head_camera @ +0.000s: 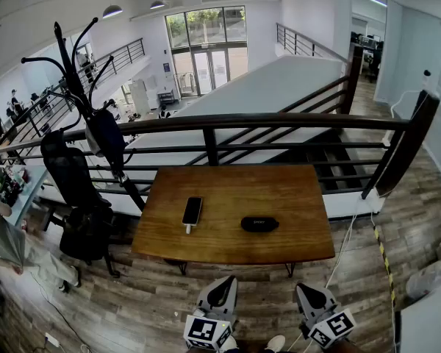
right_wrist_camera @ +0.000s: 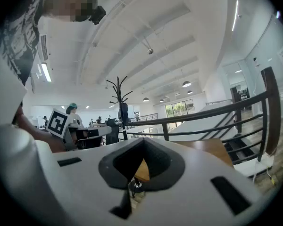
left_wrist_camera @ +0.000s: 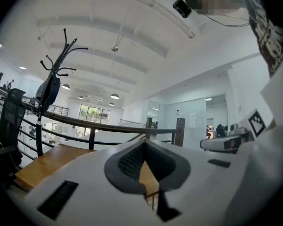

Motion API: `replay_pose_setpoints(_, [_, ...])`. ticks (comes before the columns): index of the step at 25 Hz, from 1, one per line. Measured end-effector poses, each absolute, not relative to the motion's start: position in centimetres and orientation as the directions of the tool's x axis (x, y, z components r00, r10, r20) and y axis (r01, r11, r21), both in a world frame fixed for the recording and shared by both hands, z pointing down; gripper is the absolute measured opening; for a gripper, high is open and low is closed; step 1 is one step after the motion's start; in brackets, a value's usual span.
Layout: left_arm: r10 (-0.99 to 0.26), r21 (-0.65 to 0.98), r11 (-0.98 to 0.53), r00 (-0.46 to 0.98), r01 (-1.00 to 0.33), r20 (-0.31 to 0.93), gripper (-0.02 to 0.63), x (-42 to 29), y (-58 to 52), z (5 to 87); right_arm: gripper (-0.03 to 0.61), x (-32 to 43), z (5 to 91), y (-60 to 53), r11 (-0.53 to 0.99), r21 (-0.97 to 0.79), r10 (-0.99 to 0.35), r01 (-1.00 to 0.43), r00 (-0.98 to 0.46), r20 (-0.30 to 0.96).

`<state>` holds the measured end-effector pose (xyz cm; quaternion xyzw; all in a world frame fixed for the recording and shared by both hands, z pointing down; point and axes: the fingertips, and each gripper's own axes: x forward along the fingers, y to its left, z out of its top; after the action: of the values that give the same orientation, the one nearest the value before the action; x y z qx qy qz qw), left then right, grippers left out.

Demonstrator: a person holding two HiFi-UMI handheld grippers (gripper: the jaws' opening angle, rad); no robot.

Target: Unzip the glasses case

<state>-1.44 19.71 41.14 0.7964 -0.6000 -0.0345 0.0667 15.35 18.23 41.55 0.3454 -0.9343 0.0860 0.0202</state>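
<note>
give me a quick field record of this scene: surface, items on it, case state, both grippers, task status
surface: wooden table beside a dark railing
glasses case: black, lying flat right of centre, looks closed; zipper too small to make out
phone: left of the case, apart from it
left gripper: jaws together, empty, short of the table's near edge
right gripper: jaws together, empty, short of the table's near edge
task status: not started; neither gripper touches the case

In the lower middle of the frame the left gripper (left_wrist_camera: 144,144) holds its fingers (left_wrist_camera: 127,161) together at the tips, with the wooden desk (left_wrist_camera: 42,166) at lower left.
</note>
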Motion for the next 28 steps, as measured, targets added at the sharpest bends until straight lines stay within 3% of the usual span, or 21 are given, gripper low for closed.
replay_pose_setpoints(6, [-0.948, 0.161, -0.304, 0.315, -0.939, 0.052, 0.005, -3.1, 19.4, 41.6, -0.011, 12.7, 41.9, 18.1, 0.746, -0.134, -0.643, -0.652, -0.758, 0.111])
replay_pose_setpoints(15, [-0.934, 0.108, -0.357, 0.357, -0.928, -0.021, 0.005, -7.4, 17.8, 40.2, -0.009, 11.2, 41.7, 15.7, 0.686, -0.156, -0.704, -0.711, -0.703, 0.106])
replay_pose_setpoints(28, [-0.892, 0.102, -0.439, 0.446, -0.893, 0.068, 0.005, -9.9, 11.5, 45.2, -0.009, 9.7, 45.1, 10.4, 0.635, -0.132, -0.746, -0.761, -0.648, 0.154])
